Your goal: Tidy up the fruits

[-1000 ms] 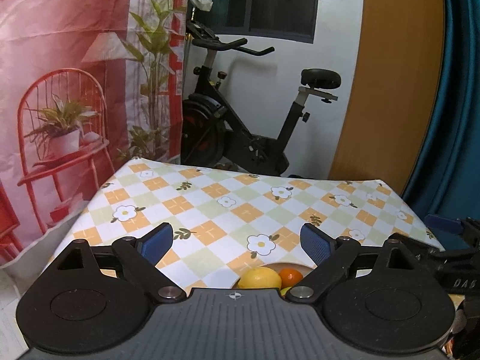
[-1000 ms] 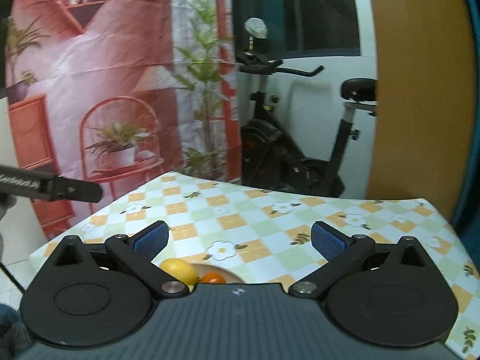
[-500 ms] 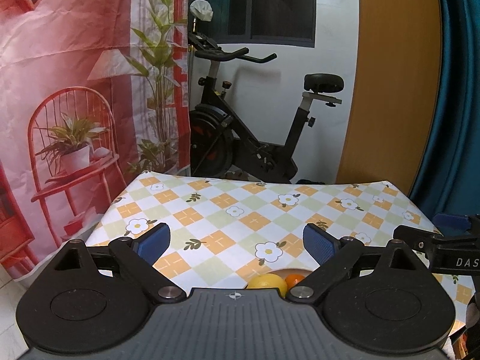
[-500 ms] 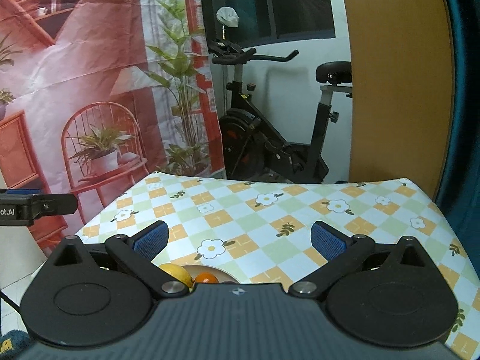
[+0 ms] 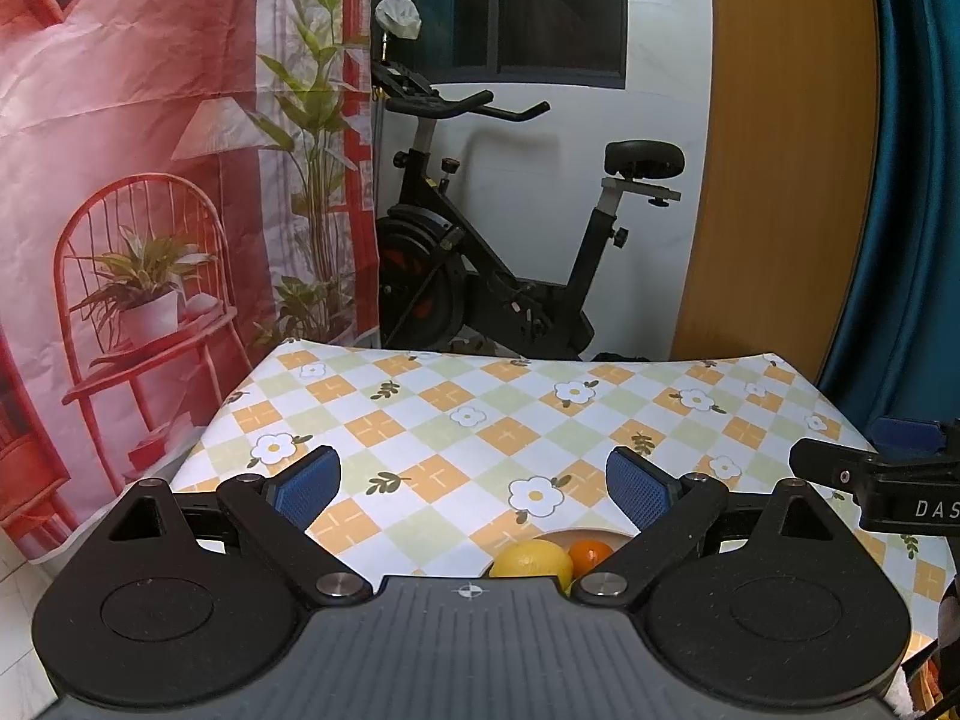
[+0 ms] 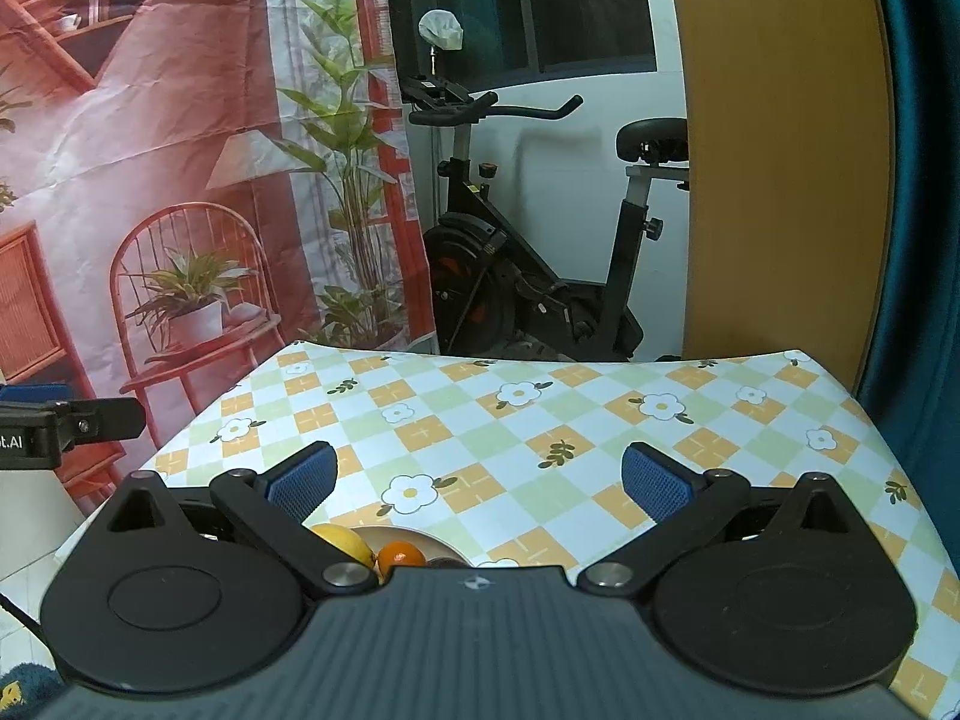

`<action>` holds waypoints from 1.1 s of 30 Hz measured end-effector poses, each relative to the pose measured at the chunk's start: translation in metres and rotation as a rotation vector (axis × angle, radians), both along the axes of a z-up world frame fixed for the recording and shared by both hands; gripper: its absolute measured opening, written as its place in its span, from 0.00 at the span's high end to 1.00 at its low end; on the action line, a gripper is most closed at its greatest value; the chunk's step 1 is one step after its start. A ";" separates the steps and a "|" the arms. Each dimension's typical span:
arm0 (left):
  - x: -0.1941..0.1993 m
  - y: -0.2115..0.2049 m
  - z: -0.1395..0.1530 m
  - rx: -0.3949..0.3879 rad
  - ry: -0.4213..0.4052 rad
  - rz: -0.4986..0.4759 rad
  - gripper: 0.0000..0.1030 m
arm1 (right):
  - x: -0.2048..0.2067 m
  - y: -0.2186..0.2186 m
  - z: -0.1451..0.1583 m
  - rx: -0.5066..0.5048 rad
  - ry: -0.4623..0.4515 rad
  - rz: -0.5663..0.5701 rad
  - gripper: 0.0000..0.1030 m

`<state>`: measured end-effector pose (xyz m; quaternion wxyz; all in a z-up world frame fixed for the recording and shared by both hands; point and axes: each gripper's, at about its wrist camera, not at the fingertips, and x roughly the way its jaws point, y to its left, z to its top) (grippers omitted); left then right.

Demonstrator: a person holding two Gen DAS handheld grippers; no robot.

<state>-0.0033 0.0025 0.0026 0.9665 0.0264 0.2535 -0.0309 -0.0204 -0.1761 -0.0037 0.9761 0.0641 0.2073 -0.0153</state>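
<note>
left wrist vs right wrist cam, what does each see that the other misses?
Only the left wrist view shows the right gripper coming in from its right edge, a blue pad visible; its jaw state is unclear there.

Only the right wrist view shows the left gripper at its left edge, plus a dark item beside the fruit that is too hidden to identify.

Both show the checkered floral tablecloth, the yellow lemon and small orange fruit in a shallow light dish, the black exercise bike, and the camera's own gripper open and empty.
</note>
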 end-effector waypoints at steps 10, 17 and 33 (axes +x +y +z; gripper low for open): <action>0.001 0.000 0.001 0.000 0.002 -0.001 0.06 | 0.000 -0.001 0.000 0.001 0.000 0.000 0.00; 0.001 0.000 0.001 0.000 0.003 -0.001 0.06 | 0.000 -0.002 -0.001 0.001 0.000 0.000 0.00; 0.000 0.000 0.002 -0.002 -0.002 -0.006 0.06 | -0.001 -0.003 -0.001 0.001 0.000 -0.001 0.00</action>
